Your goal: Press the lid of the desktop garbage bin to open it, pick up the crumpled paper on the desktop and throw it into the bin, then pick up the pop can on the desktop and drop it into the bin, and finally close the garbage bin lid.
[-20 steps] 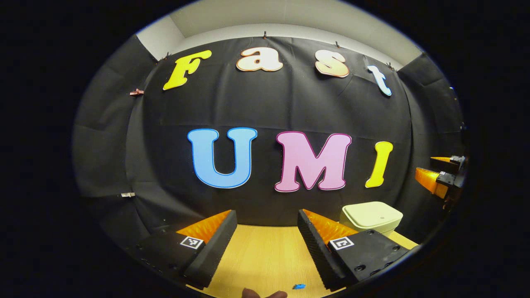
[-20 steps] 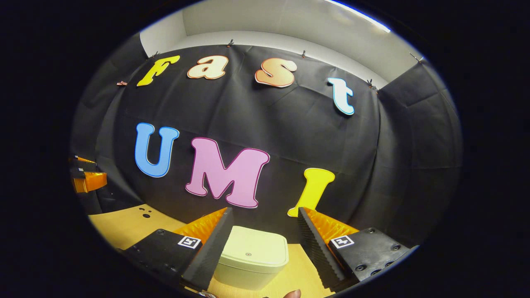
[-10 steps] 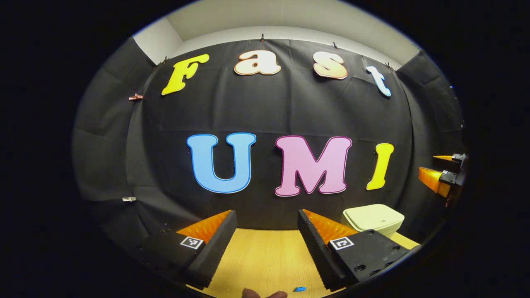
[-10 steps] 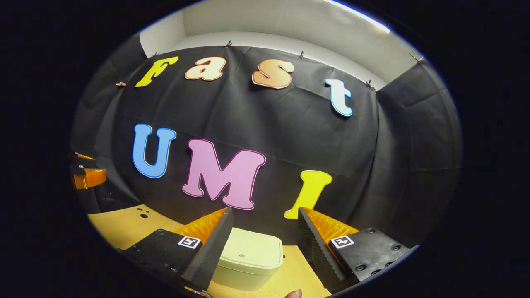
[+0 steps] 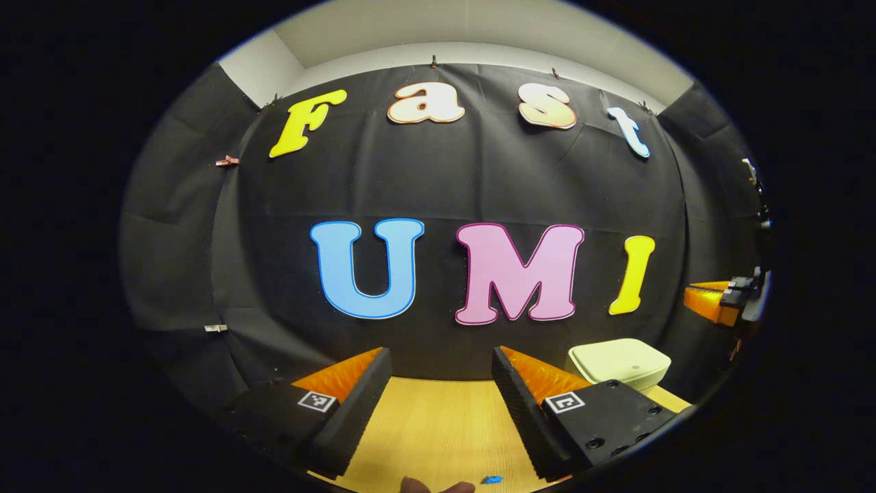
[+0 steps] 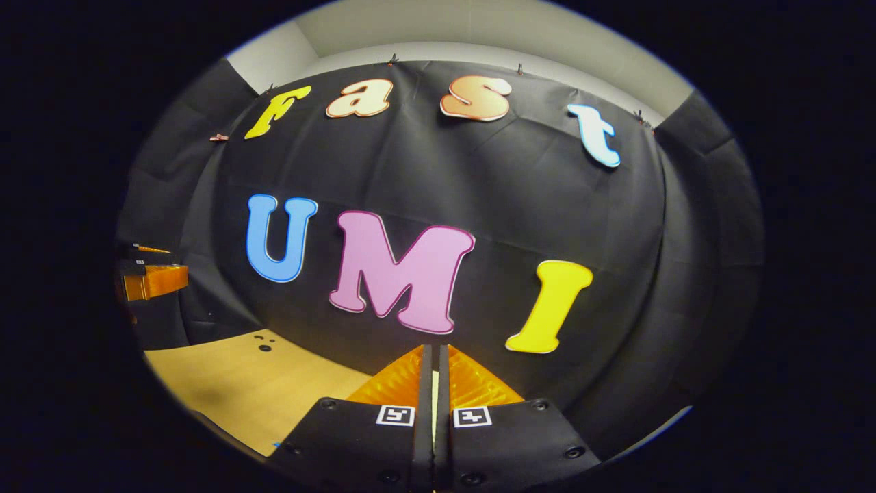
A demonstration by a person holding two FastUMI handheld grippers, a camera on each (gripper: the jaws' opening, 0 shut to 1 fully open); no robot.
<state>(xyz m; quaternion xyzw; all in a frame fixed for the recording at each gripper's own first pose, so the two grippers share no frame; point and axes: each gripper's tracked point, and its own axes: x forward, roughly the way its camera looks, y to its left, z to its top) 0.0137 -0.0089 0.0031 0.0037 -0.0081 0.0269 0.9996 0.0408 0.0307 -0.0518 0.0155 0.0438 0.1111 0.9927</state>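
Since half a second earlier the right gripper had brought its fingers together, empty, where before they stood apart around the bin. In the right gripper view they hid nearly all of the bin. The left gripper kept its fingers apart over the table. In its view the bin sat lid down at right, partly hidden behind a finger.
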